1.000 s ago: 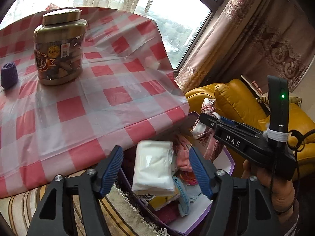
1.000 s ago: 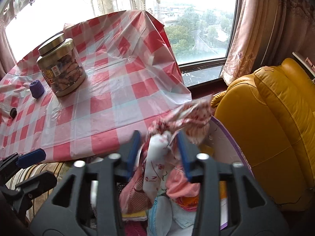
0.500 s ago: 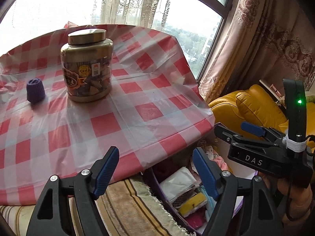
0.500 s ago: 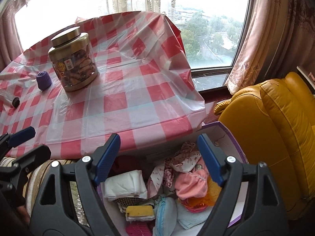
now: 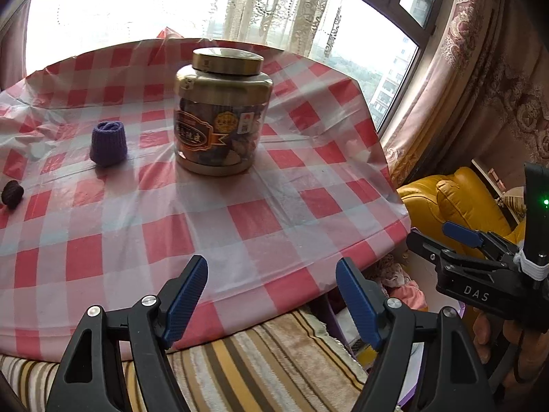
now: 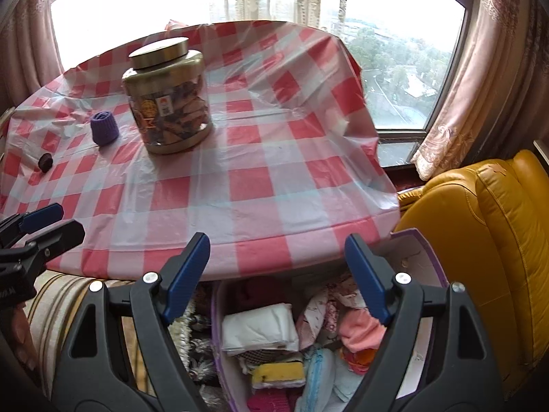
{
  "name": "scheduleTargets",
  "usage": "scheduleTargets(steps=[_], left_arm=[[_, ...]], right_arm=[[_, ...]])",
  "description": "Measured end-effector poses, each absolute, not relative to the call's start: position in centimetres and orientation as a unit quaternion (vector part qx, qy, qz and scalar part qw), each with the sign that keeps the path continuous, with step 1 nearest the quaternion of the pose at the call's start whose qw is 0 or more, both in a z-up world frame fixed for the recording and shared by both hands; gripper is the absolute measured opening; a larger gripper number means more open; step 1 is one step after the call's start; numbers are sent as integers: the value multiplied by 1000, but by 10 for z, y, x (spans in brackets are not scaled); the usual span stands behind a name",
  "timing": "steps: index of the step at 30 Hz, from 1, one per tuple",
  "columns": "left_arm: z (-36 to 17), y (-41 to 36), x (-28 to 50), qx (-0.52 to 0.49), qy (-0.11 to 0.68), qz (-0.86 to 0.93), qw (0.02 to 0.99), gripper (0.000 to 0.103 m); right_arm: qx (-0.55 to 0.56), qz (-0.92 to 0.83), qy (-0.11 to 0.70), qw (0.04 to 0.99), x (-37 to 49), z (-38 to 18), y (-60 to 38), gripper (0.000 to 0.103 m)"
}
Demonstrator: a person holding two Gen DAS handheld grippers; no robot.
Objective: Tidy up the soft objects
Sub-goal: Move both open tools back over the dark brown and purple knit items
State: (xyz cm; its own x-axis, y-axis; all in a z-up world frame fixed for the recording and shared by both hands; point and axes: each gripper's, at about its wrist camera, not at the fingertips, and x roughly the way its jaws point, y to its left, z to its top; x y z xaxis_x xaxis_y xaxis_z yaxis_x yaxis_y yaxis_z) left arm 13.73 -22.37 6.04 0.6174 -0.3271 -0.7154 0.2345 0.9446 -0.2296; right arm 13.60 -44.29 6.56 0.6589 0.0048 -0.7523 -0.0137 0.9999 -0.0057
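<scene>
While both grippers pointed down over the table's near edge, the left gripper [image 5: 271, 295] stood wide with nothing between its pads. On the checked cloth [image 5: 254, 219] a dark ball [image 5: 12, 194] lay at the left edge, then a purple knitted roll [image 5: 108, 143], then a gold-lidded jar [image 5: 222, 111] near the middle. The right gripper [image 6: 277, 278], its jaws just opened wide and bare, hung above a purple box [image 6: 420, 250] of soft things below the near right corner. Only the right view showed its white pad [image 6: 258, 329] and pink cloth [image 6: 358, 329].
</scene>
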Motion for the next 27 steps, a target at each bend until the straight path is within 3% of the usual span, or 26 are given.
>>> scheduleTargets(steps=[15,27], left_arm=[[56,-58,169,-131,401,-10,906,78],[35,108,204,-269,377,160,872,78]], right_arm=[[-68,122,395,908,171,77,-318,83],[-96,198,382,898,232,75,-207,83]])
